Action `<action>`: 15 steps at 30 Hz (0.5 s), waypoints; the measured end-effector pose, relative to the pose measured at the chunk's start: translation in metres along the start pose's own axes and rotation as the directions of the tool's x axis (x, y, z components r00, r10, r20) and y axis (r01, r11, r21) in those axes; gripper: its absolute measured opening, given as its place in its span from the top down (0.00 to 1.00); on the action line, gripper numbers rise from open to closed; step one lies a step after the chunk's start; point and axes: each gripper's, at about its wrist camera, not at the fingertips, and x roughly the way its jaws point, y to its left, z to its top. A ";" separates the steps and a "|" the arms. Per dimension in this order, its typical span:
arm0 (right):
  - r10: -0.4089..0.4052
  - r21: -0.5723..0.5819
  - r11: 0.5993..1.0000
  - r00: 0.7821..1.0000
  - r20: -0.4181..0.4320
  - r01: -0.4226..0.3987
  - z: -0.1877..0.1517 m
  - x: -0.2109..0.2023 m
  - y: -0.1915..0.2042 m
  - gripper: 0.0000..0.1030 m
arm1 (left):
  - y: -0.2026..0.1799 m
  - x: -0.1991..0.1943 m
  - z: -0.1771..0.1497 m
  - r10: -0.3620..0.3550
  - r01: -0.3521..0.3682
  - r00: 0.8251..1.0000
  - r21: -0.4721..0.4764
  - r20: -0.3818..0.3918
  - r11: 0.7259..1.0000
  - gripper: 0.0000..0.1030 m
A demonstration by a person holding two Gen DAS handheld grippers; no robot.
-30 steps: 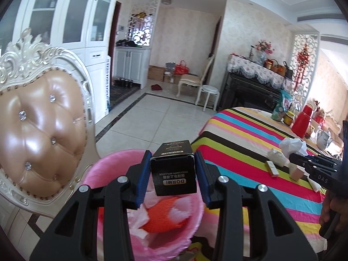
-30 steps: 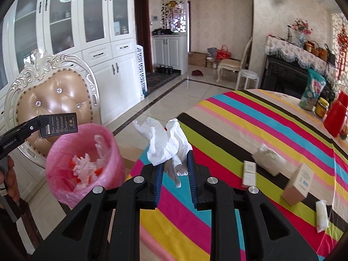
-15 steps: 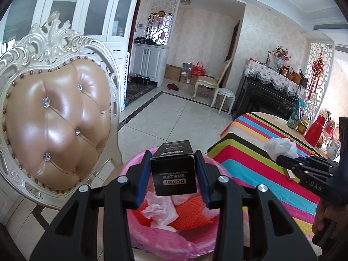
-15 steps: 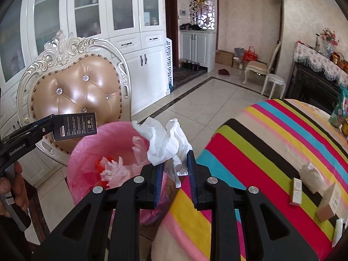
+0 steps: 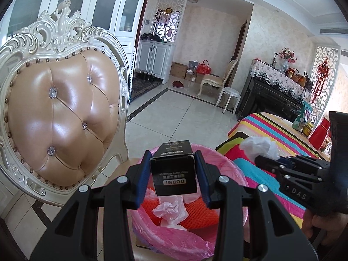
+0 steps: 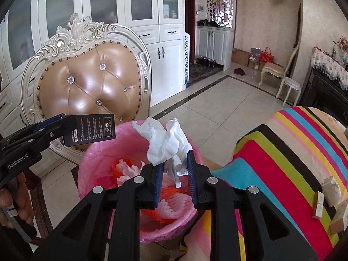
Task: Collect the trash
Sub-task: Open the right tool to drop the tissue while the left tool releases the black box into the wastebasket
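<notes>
Tiled dining room, striped table (image 5: pixel 256 128) at right, padded chair (image 5: pixel 58 117) at left. Left wrist view: left gripper (image 5: pixel 173 174) clamped on black box (image 5: pixel 174 175), now hanging over pink-lined bin (image 5: pixel 230 163), which has slid from low in frame to directly beneath; right gripper (image 5: pixel 264 159) closing in with white tissue (image 5: pixel 260 146).

Right wrist view: right gripper (image 6: pixel 174 177) pinched on white tissue (image 6: pixel 167 141), carried off the tablecloth to above the pink-lined bin (image 6: pixel 97 158); black box (image 6: pixel 91 129) at bin's far rim. Both pieces seemingly ready to drop.
</notes>
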 end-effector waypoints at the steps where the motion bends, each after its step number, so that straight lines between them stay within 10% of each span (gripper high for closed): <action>1: 0.002 -0.002 1.000 1.000 -0.003 -0.002 0.000 0.002 0.001 0.79 | 0.001 0.001 0.000 0.000 0.000 1.000 -0.003 -0.002 1.000 0.62; 6: 0.013 -0.007 1.000 1.000 -0.019 -0.013 0.001 0.014 0.006 0.74 | 0.003 0.008 0.000 -0.006 0.006 1.000 -0.016 -0.022 1.000 0.49; 9: -0.007 -0.005 1.000 1.000 -0.019 0.007 0.000 0.019 0.005 0.46 | 0.003 0.009 -0.001 -0.006 0.005 1.000 -0.017 -0.025 1.000 0.48; 15: -0.024 0.002 1.000 1.000 -0.015 0.024 -0.002 0.016 -0.004 0.45 | -0.002 0.012 -0.001 -0.010 0.009 1.000 -0.014 -0.027 1.000 0.48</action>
